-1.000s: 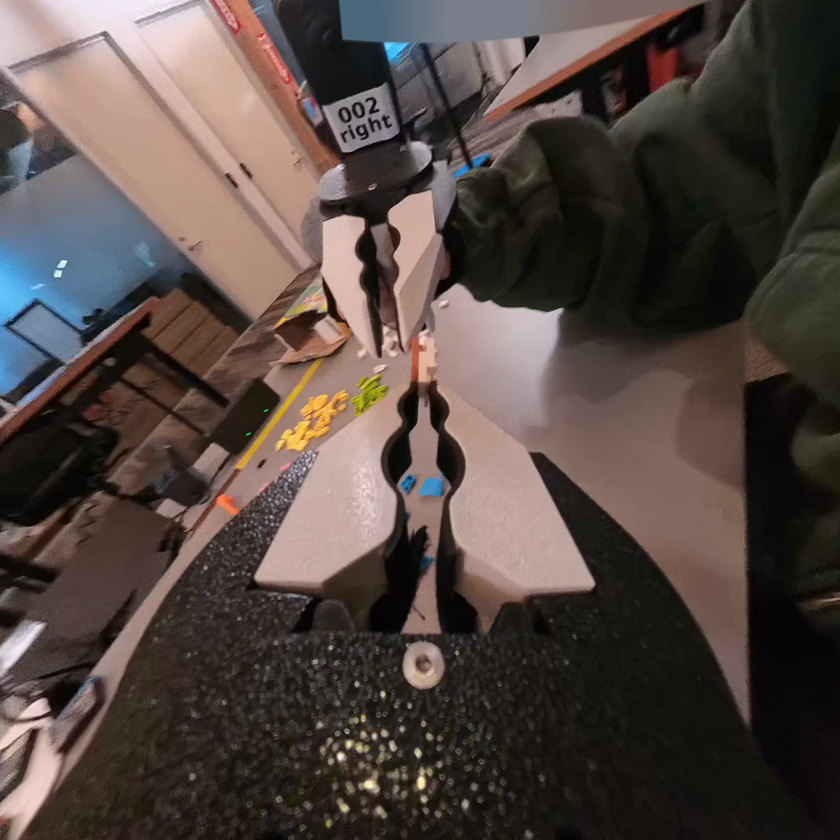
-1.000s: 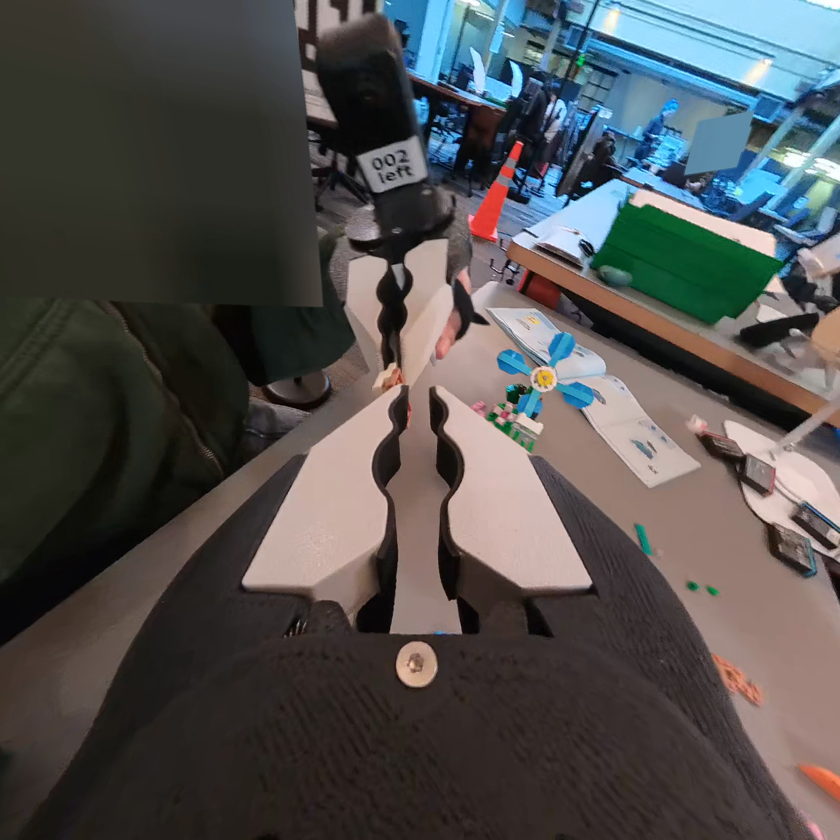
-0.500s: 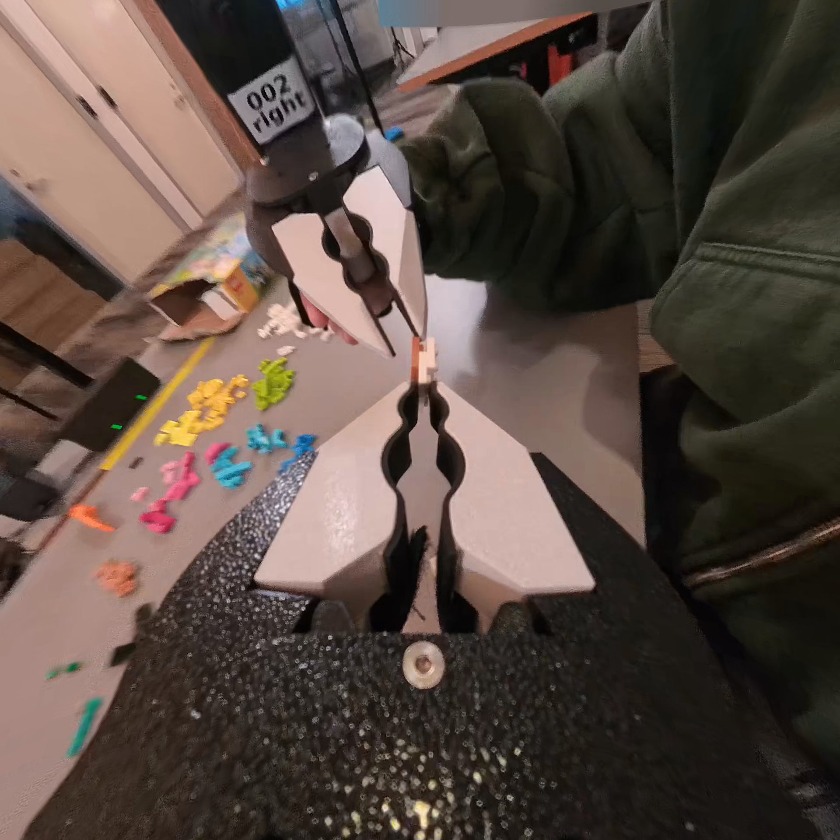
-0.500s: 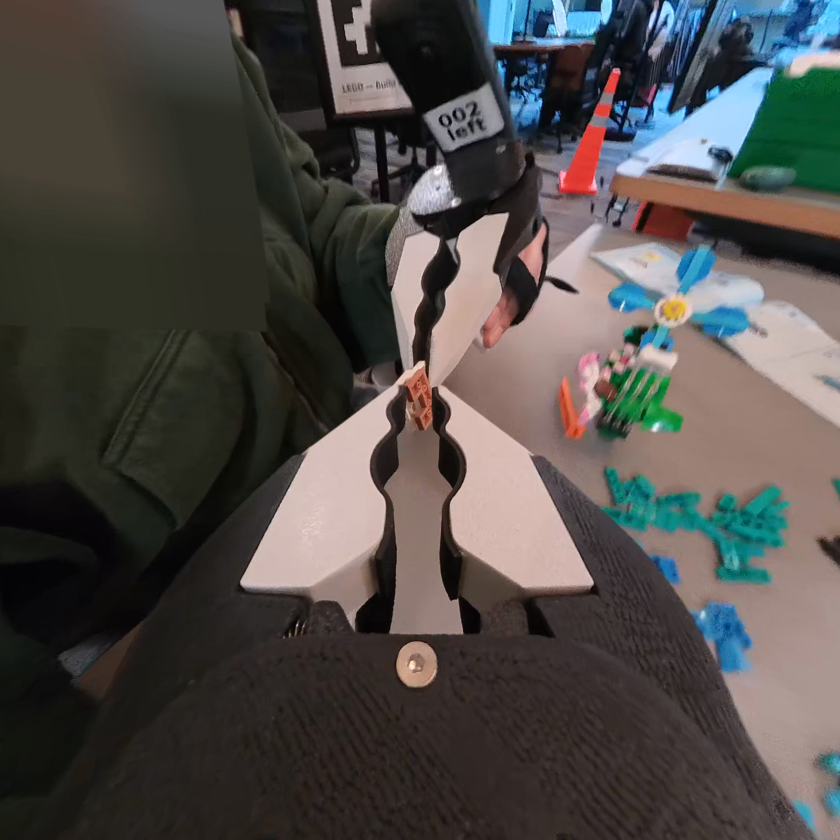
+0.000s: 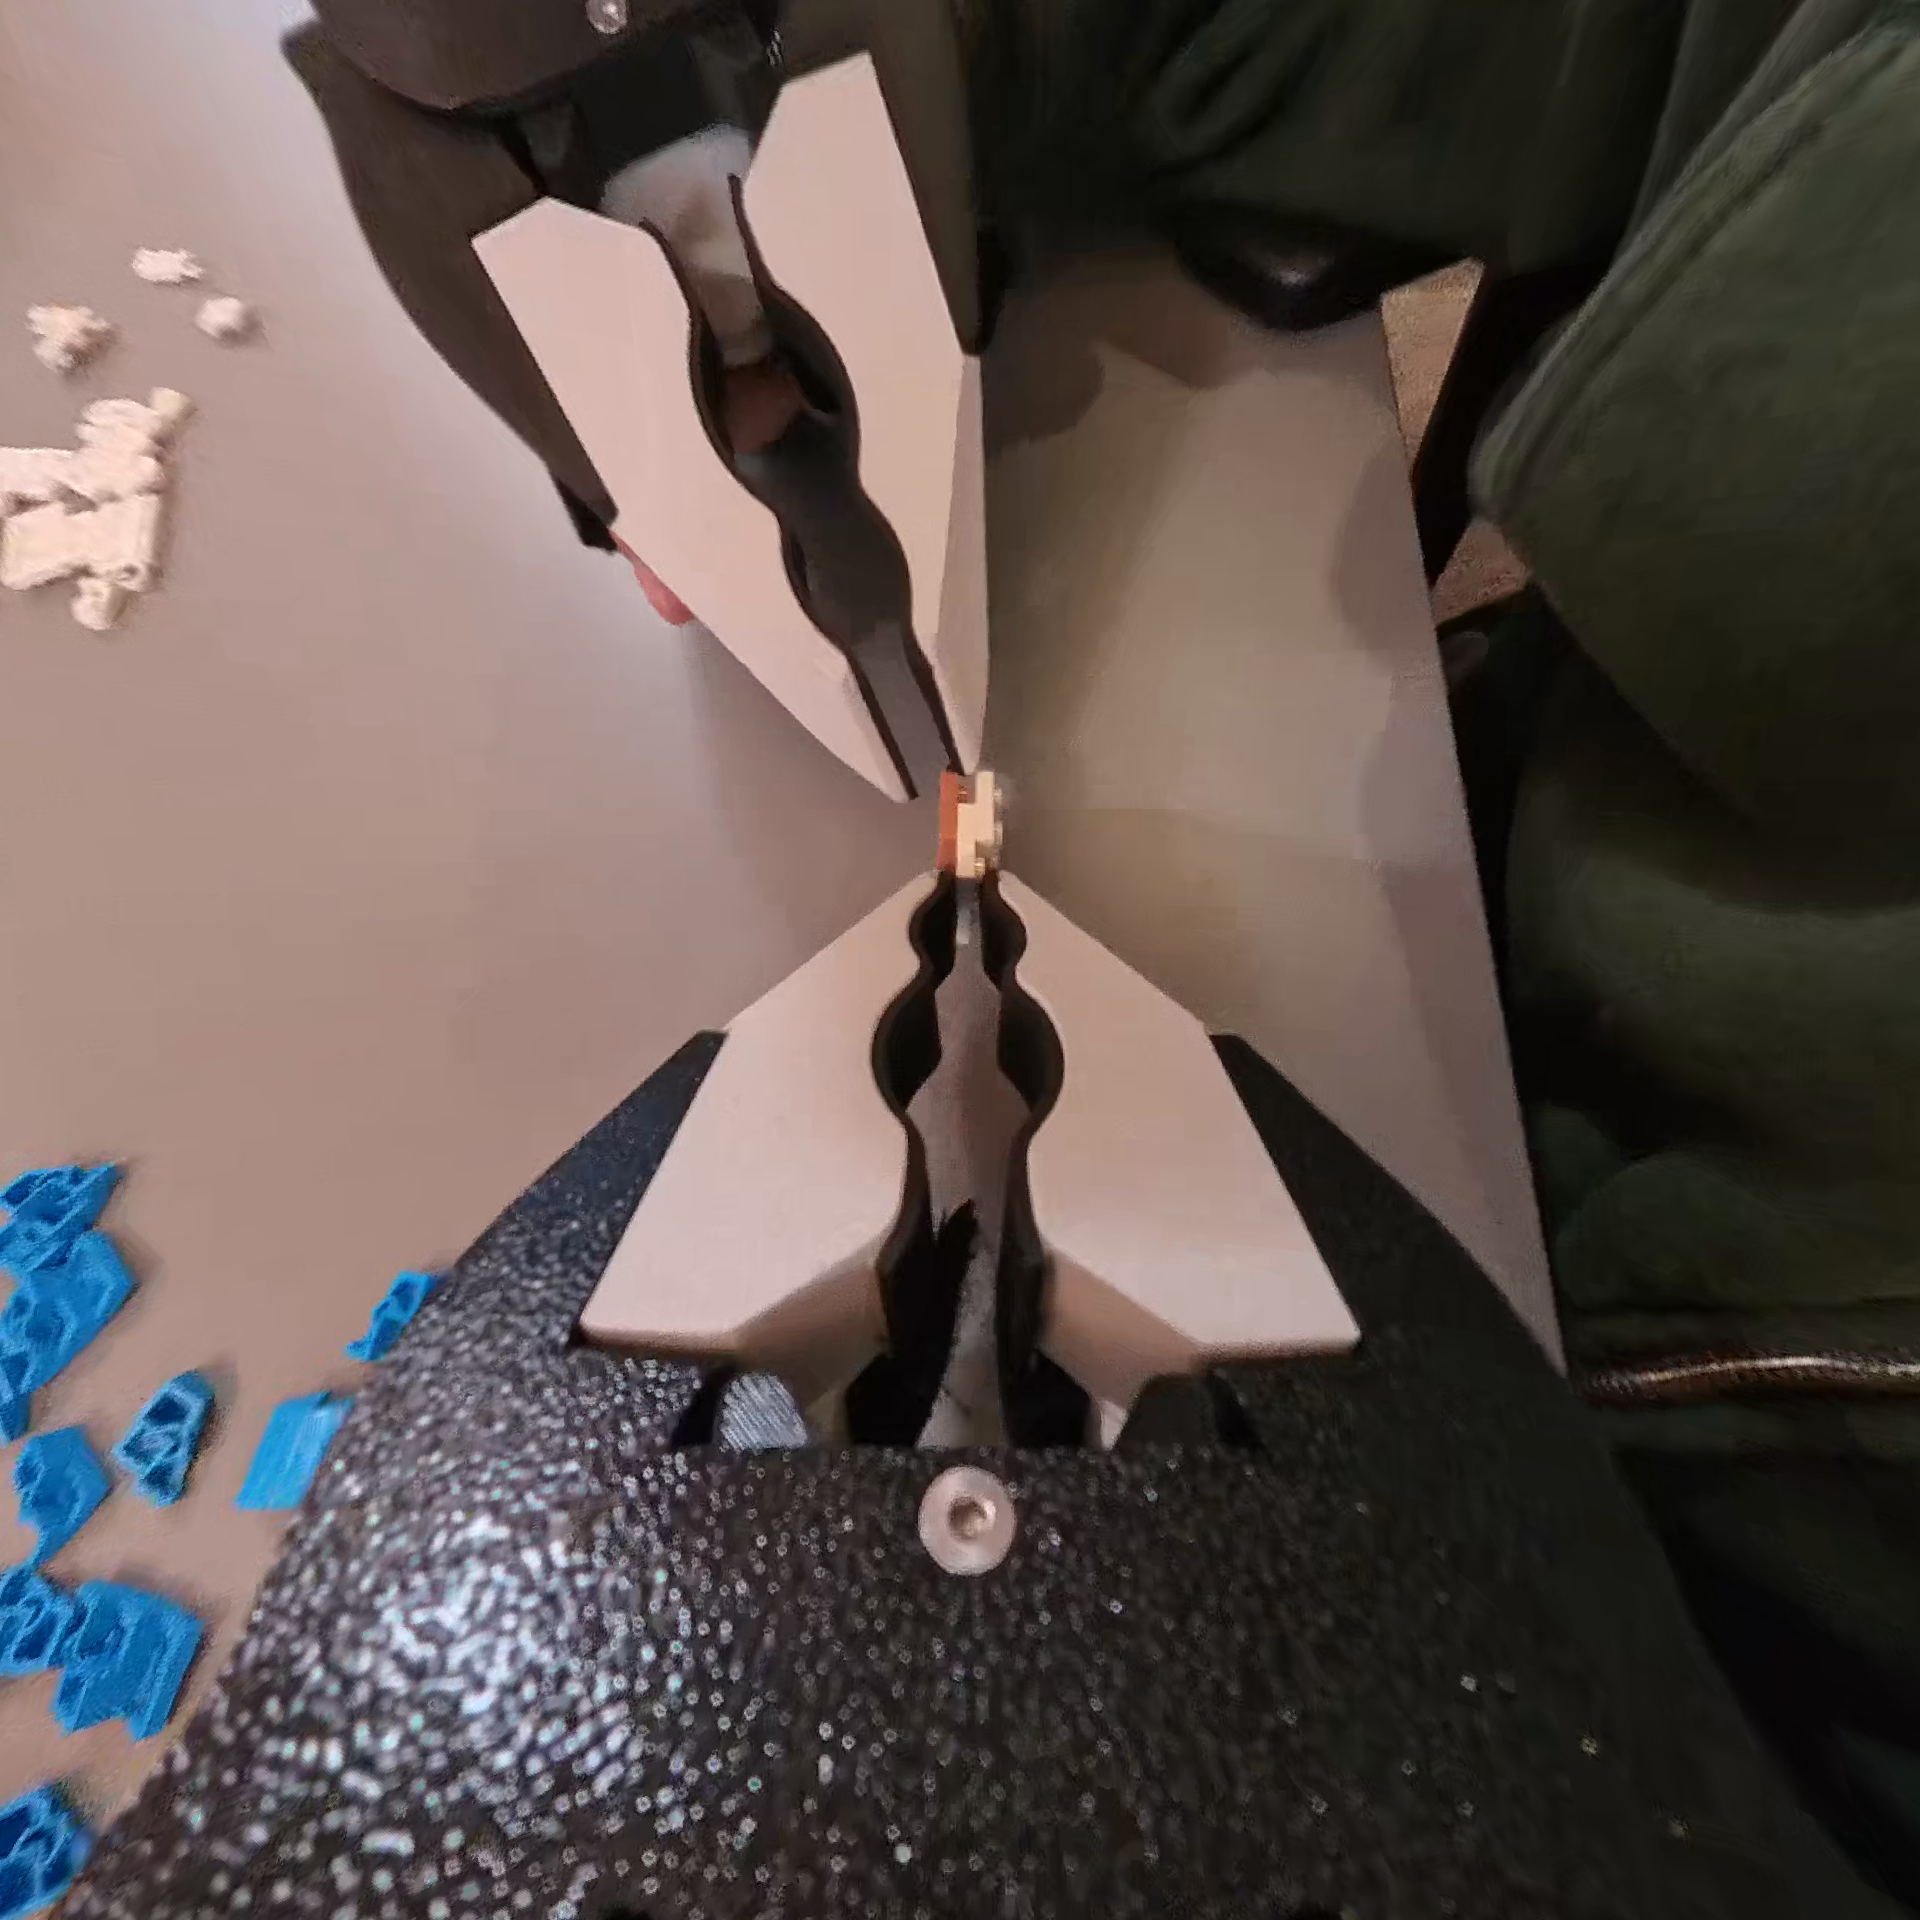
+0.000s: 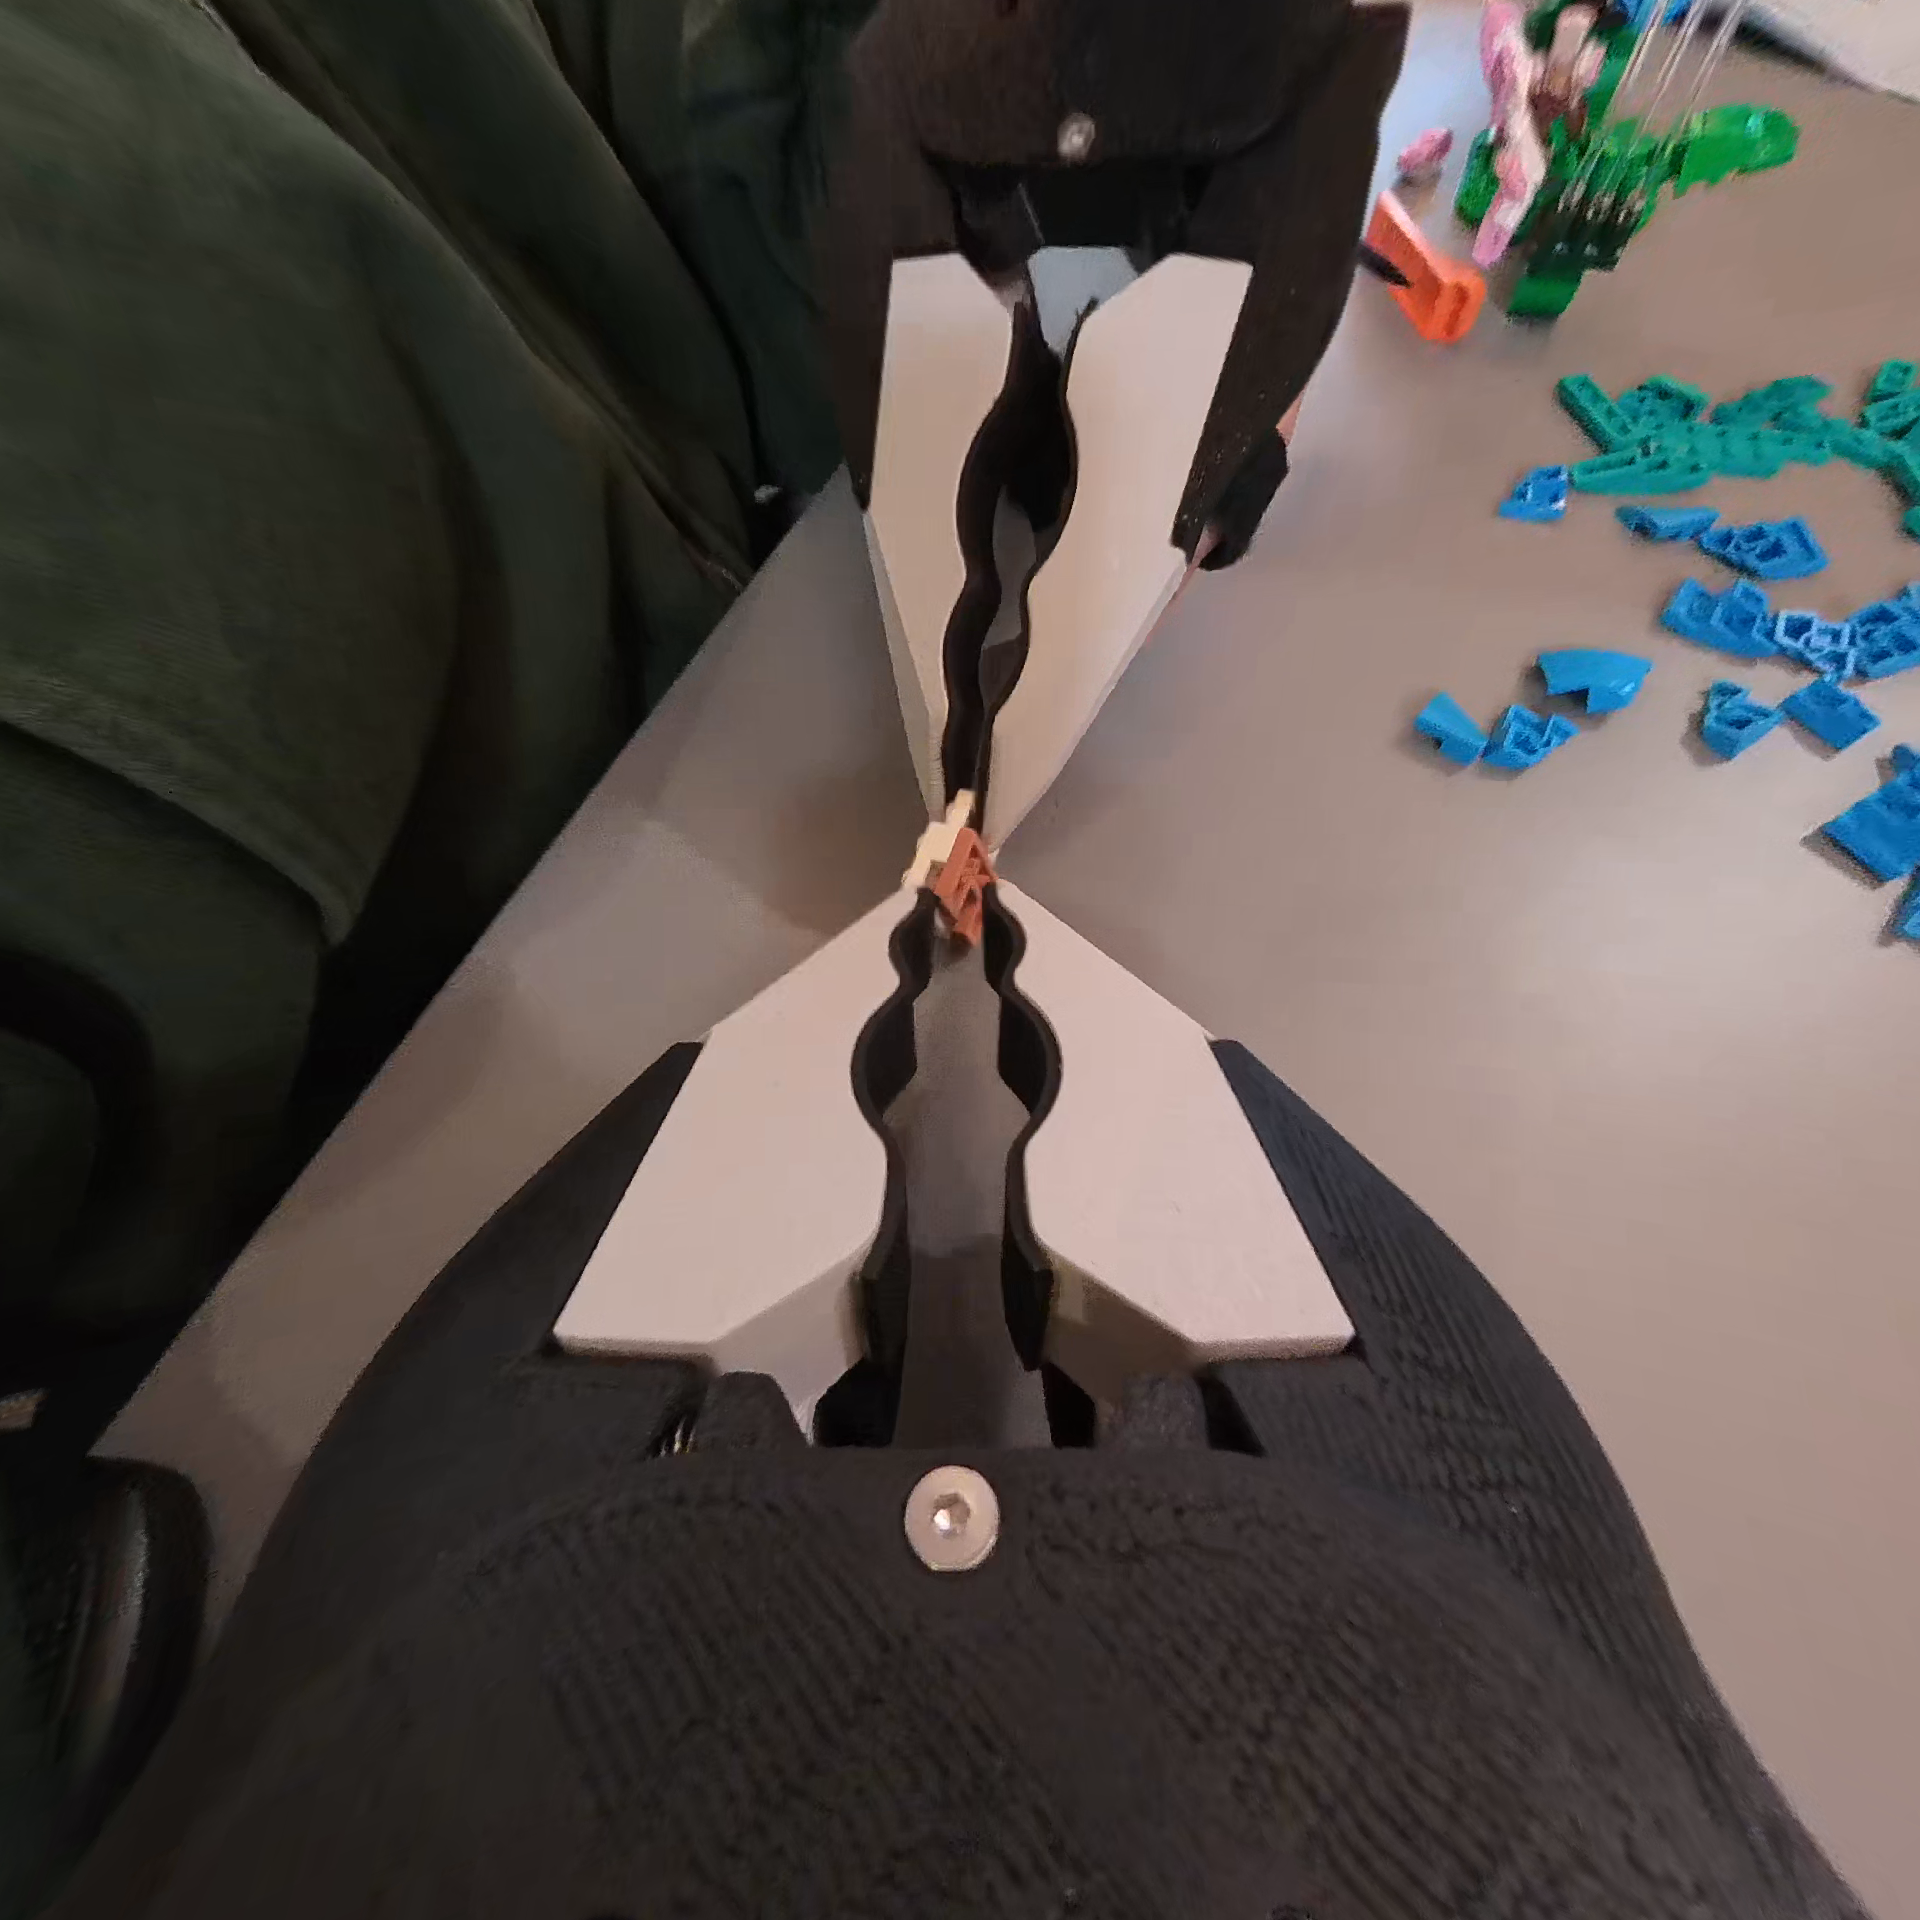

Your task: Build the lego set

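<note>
Grey table (image 6: 1455, 1039), smooth and matte, edge running along a person's dark green fleece sleeve (image 6: 312, 468); both views now look steeply down on it where a second ago they took in the room, so the tools have tipped down and drawn close together. Far corner holds a half-built model (image 6: 1579, 156), green and pink, glossy plastic, with an orange block beside it. Loose sorted heaps: blue pieces (image 6: 1766, 644) angular and wedge-shaped, teal pieces (image 6: 1714, 426) long and flat, white pieces (image 5: 83, 499) knobbly. Left gripper (image 5: 966, 883), pale smooth fingers with wavy black inner pads and a speckled black body, is clamped on a small cream piece (image 5: 982, 821). Right gripper (image 6: 961, 920), ribbed black body, has narrowed from parted to pinching a small brown piece (image 6: 961, 883) at the tips. The two pieces sit pressed side by side between the opposing tips, above the table near its edge, no gap visible. Judgement: the two-handed join is at or just past seating; whether the studs are fully home is too small to tell
</note>
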